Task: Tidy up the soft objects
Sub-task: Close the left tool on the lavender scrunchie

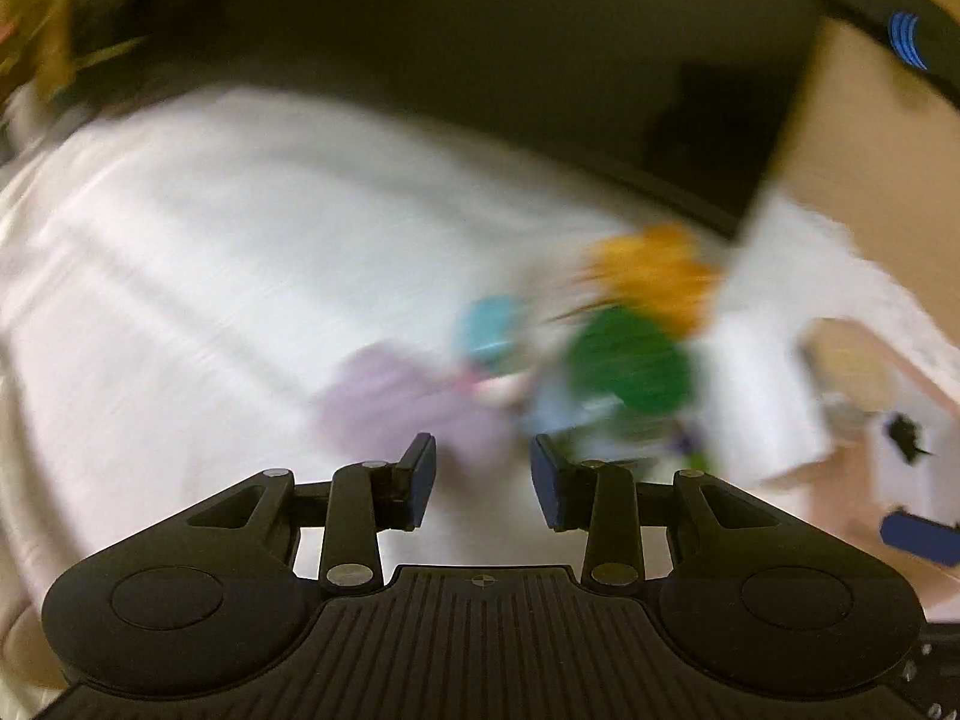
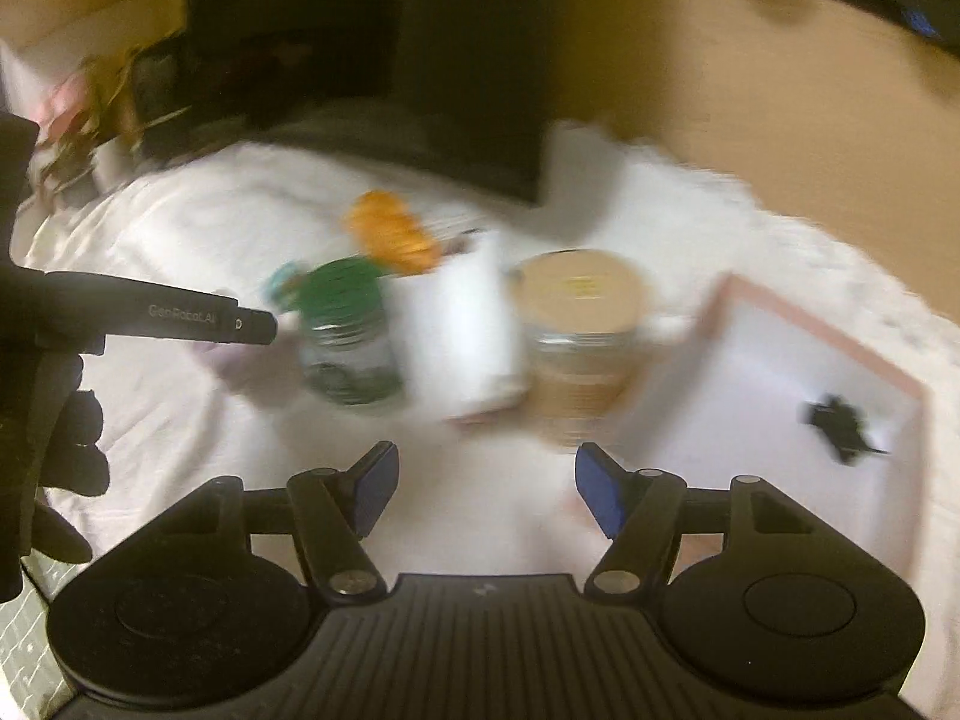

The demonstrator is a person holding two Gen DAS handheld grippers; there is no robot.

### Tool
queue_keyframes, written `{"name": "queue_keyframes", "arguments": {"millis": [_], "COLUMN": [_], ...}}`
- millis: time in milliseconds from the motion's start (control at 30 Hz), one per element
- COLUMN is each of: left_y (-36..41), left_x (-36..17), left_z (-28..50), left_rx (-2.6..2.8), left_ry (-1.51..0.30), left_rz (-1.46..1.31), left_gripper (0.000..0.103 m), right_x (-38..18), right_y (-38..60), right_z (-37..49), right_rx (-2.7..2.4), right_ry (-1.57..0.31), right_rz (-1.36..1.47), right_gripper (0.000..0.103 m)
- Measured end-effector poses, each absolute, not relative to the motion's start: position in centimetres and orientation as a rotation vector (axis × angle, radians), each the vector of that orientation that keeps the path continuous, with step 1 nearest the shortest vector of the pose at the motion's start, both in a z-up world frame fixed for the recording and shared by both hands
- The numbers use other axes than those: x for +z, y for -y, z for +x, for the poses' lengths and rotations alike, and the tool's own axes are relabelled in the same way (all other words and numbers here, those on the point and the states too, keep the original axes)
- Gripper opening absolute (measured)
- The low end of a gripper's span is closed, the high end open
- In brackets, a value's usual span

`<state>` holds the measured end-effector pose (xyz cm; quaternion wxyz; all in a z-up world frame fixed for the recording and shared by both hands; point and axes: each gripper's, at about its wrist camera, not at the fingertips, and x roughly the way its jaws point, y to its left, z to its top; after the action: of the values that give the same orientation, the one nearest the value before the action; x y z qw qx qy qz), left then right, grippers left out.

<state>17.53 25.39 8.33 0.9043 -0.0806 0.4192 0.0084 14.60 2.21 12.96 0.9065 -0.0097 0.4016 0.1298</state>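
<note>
Here we see both pairs of jaws released, with nothing between their blue pads. The left gripper [image 1: 483, 483] hangs over a white cloth-covered surface [image 1: 180, 300], its black linkage arms and ribbed body sharp while everything beyond is smeared by blur. Just past its tips lies a pale lilac soft lump [image 1: 408, 402], rounded and fuzzy-edged; beyond that sits a small turquoise piece [image 1: 489, 324], and to the right a green-lidded jar [image 1: 630, 360] with an orange soft lump [image 1: 654, 276] behind it. We cannot tell whether these soft pieces touch one another.

The right gripper [image 2: 486, 489] holds its jaws wider apart, also empty, above the same white cloth. Ahead of it stand, from left to right, the clear glass jar with the green lid [image 2: 345, 336], a white boxy container [image 2: 459, 330] and a squat round jar with a tan lid [image 2: 579, 324]; the three sit close together in a row. The orange lump [image 2: 390, 234] rests behind the green lid. To the right lies a shallow white tray with a pink rim [image 2: 828, 336], and inside it a small, dark, ragged-edged object [image 2: 840, 420] that we cannot identify. At the left edge, a black-gloved hand [image 2: 54, 420] grips the other tool, whose dark finger [image 2: 252, 327] points toward the green-lidded jar.
</note>
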Motion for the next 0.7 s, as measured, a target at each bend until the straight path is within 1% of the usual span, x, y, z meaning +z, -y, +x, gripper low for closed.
{"name": "queue_keyframes", "arguments": {"millis": [167,333,700], "left_y": [-28.6,-28.7,-25.3], "left_x": [7.6,7.1,6.2], "left_z": [17.5,18.3,19.0], "left_rx": [0.021,-0.020,-0.066], "left_ry": [-0.890,-0.903,-0.917], "left_rz": [-0.188,-0.182,-0.213], "left_gripper": [0.039,0.039,0.039], "right_x": [12.1,11.8,11.2], "right_y": [-7.3,-9.6,-6.4], "right_z": [14.9,15.0,14.9], "right_rx": [0.336,0.341,0.282], "right_ry": [-0.854,-0.866,-0.887], "right_rz": [-0.060,-0.083,-0.071], "right_gripper": [0.066,0.066,0.066]}}
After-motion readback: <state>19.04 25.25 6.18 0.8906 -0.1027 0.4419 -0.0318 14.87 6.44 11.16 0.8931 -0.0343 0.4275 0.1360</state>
